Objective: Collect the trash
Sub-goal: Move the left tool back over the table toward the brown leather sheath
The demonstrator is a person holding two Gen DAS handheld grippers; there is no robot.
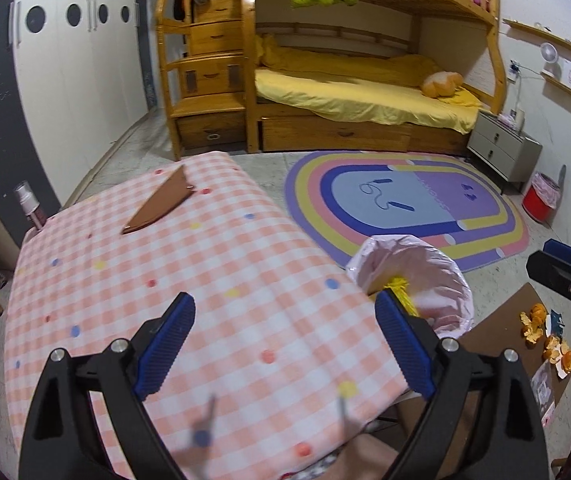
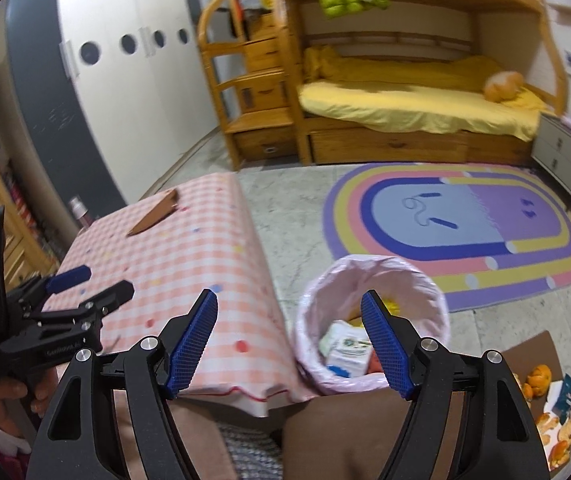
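Our left gripper point(image 1: 285, 344) holds its blue fingers point(image 1: 167, 346) spread wide over the pink checked counter point(image 1: 213, 264), nothing between them. Our right gripper point(image 2: 290, 345) also stands open and empty, above the pink-lined bin point(image 2: 425, 280) at the counter's three o'clock. Inside lie white cartons and something yellow. Orange peels point(image 2: 541, 376) and wrappers lie scattered on brown cardboard point(image 2: 541, 344) at four o'clock, with no clear long axis.
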